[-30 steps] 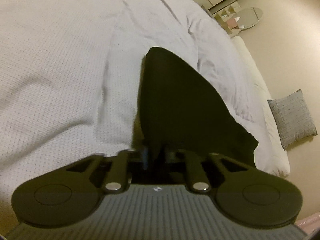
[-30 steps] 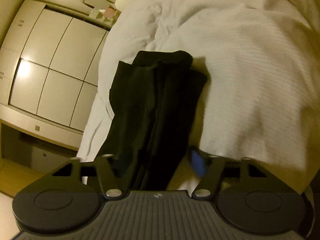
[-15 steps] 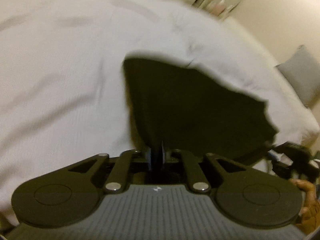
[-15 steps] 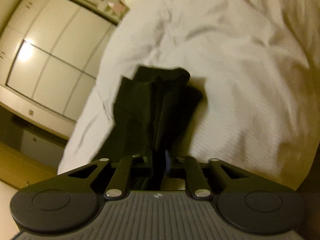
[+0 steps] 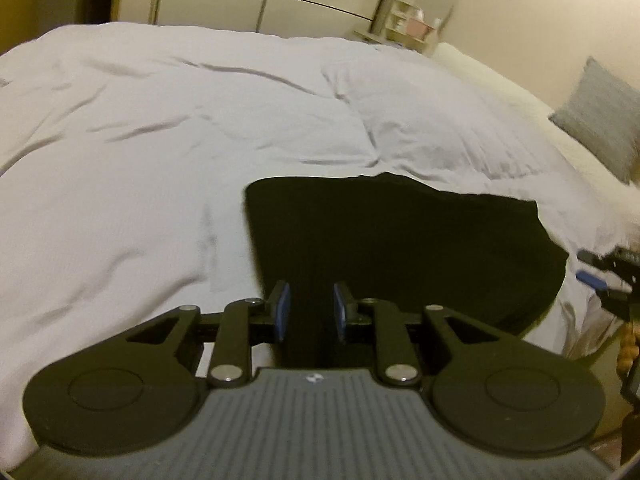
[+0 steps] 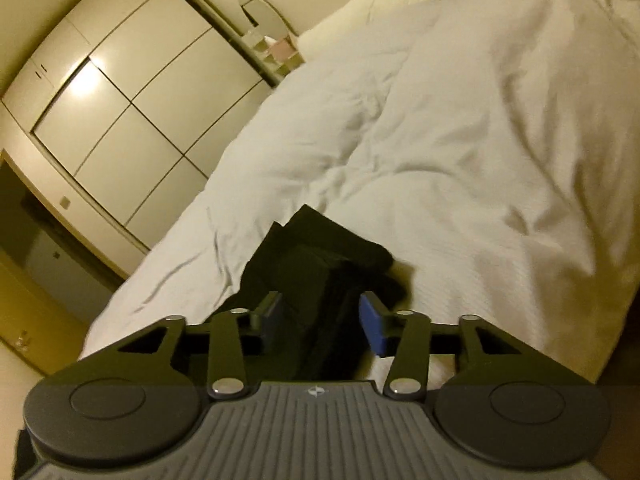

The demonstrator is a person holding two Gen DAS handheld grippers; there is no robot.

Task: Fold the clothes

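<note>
The black garment (image 5: 400, 248) lies folded on the white duvet (image 5: 160, 140) of the bed, close to the near edge; in the left view it stretches crosswise, its long axis running from the left tongs (image 5: 309, 312) toward the right tongs (image 5: 600, 276), which show at the far right end beside a hand (image 5: 628, 344); the left tongs are opening, their blue pads apart, with dark cloth seen between them but not pressed, so the hold looks let go; in the right view the right tongs (image 6: 320, 320) are opening too, pads well apart, the garment's stacked layers (image 6: 320, 264) lying straight ahead between the pads and untouched by them; each end of the garment sits just before one hand, neither nearer than the other; any next fold, I judge, would turn on that end-to-end line between the two tongs
</note>
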